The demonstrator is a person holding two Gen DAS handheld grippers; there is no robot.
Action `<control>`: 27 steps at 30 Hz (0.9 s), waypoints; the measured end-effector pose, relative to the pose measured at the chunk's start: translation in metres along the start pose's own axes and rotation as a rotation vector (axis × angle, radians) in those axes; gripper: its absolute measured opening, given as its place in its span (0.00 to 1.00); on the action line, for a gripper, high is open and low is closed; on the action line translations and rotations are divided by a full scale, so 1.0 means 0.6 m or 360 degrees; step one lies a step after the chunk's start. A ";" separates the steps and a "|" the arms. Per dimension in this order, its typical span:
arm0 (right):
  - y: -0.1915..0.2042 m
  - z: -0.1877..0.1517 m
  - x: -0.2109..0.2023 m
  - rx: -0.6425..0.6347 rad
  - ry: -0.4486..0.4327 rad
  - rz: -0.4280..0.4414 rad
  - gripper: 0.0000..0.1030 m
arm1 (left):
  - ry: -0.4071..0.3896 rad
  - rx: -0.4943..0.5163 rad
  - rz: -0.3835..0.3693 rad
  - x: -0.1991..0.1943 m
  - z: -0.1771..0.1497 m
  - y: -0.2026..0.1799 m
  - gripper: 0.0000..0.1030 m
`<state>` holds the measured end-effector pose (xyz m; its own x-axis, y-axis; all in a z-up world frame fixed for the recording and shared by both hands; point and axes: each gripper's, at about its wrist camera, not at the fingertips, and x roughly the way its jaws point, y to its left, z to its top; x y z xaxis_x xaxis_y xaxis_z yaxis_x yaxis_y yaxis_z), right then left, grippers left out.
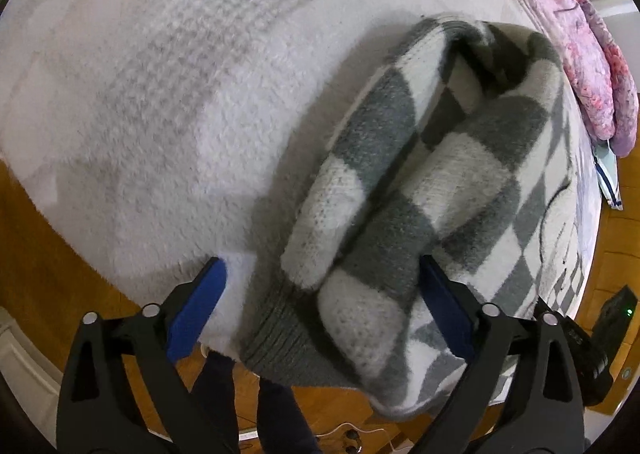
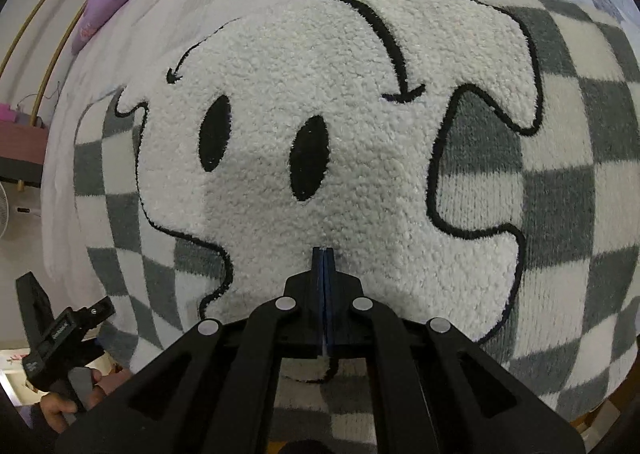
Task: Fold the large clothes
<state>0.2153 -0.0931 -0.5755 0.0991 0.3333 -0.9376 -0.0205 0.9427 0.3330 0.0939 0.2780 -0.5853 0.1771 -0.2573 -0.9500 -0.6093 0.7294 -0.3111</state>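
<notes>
A checkered sweater (image 2: 560,194) lies on the bed (image 1: 140,94), its sleeve (image 1: 360,222) near the bed's edge. The left gripper (image 1: 320,302), spread wide, straddles the sleeve; the right gripper (image 2: 323,254), pressed together, rests on the front. Folding the sleeve inward looks next, needing a pinch first.

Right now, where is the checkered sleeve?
In the left wrist view the checkered sleeve lies folded across the white fuzzy blanket, right of centre, its grey ribbed cuff between the open left gripper's blue fingers.

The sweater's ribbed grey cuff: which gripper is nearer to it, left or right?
Left. The open left gripper straddles the sleeve just above the ribbed grey cuff. The shut right gripper is over the white face patch, away from any cuff.
</notes>
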 end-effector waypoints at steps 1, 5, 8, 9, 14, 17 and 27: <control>-0.002 -0.005 -0.005 0.0022 0.0009 0.0008 0.00 | -0.0002 0.0004 -0.0004 0.004 0.002 0.001 0.94; -0.003 -0.043 -0.012 0.0112 0.0058 0.0047 0.00 | 0.0012 -0.0019 -0.0040 0.004 -0.002 0.009 0.94; -0.005 -0.077 -0.007 0.0114 0.0055 0.0041 0.00 | 0.0049 -0.0024 -0.0025 0.001 -0.013 0.013 0.94; -0.010 -0.081 -0.005 0.0136 0.0045 0.0047 0.00 | 0.0064 -0.0037 -0.0021 -0.002 -0.009 0.023 0.94; -0.018 -0.085 -0.006 0.0162 0.0040 0.0037 0.00 | 0.0105 0.0019 -0.0111 -0.015 -0.004 0.015 0.64; -0.012 -0.081 -0.014 0.0129 0.0053 0.0034 0.00 | 0.0131 0.0095 -0.0111 -0.022 0.001 0.004 0.47; 0.124 -0.113 -0.077 -0.0081 -0.0086 0.0317 0.20 | 0.0102 0.0307 -0.0212 -0.114 -0.023 -0.043 0.28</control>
<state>0.1417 -0.0372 -0.5138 0.1414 0.5133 -0.8465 -0.0950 0.8582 0.5045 0.0867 0.2678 -0.5118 0.1929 -0.3945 -0.8984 -0.4236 0.7924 -0.4389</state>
